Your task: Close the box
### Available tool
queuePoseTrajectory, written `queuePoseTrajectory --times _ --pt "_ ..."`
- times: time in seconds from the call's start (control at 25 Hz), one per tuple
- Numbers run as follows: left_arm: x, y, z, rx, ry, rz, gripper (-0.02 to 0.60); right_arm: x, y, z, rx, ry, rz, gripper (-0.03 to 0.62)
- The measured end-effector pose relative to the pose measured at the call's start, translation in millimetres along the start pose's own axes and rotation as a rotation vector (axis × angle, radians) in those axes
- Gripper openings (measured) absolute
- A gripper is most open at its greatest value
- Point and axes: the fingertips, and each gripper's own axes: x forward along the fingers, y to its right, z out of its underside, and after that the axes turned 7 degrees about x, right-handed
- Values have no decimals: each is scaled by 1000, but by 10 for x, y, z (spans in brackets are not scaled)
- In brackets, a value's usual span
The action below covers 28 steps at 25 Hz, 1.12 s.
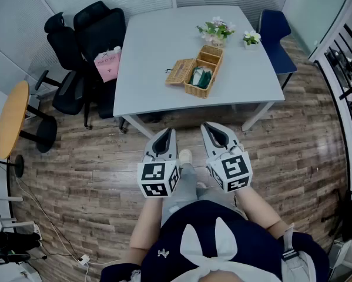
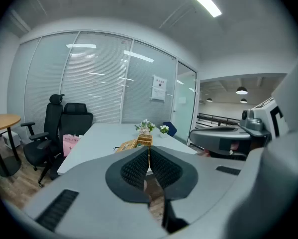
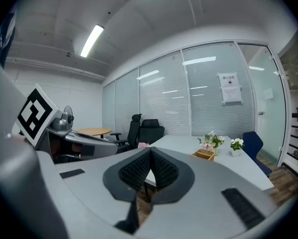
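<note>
A wicker box (image 1: 203, 70) stands open on the grey table (image 1: 158, 51), its lid (image 1: 180, 72) laid back to the left and green things inside. It shows small in the left gripper view as the wicker box (image 2: 138, 142) and in the right gripper view as the wicker box (image 3: 206, 154). My left gripper (image 1: 171, 133) and right gripper (image 1: 205, 127) hang side by side in front of the table's near edge, well short of the box. Both are shut with nothing between their jaws.
Two flower pots (image 1: 217, 31) (image 1: 251, 39) sit behind the box. Black office chairs (image 1: 84, 51) with a pink bag (image 1: 108, 63) stand at the table's left, a blue chair (image 1: 278, 37) at its right. A round wooden table (image 1: 11, 119) is at far left. Floor is wood planks.
</note>
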Motion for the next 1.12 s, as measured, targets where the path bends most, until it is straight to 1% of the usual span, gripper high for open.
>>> queuePoseTrajectory --times 0.4,0.64,0.76,0.96,1.0,1.04,1.08,1.12 --pt "291 -106 -128 -20 -10 26 28 236 157 21 -3 -13 29 3" --pt "569 -231 -172 -23 -15 60 28 432 272 18 -2 -25 37 3" --pt "732 -304 -197 -57 -21 84 29 551 347 21 -1 -37 41 3" --pt "969 -516 -192 -89 -36 61 32 760 448 15 3 -52 41 4" --pt "1021 -553 -183 -97 -42 62 40 805 475 17 4 -56 42 4" --pt "1074 -585 -173 -104 -48 65 68 850 506 21 6 -61 44 5" --pt "1129 -615 -162 -110 -56 70 111 896 539 24 8 -65 47 5" --pt "1183 -648 -152 -115 -63 72 132 942 572 25 11 -69 51 5"
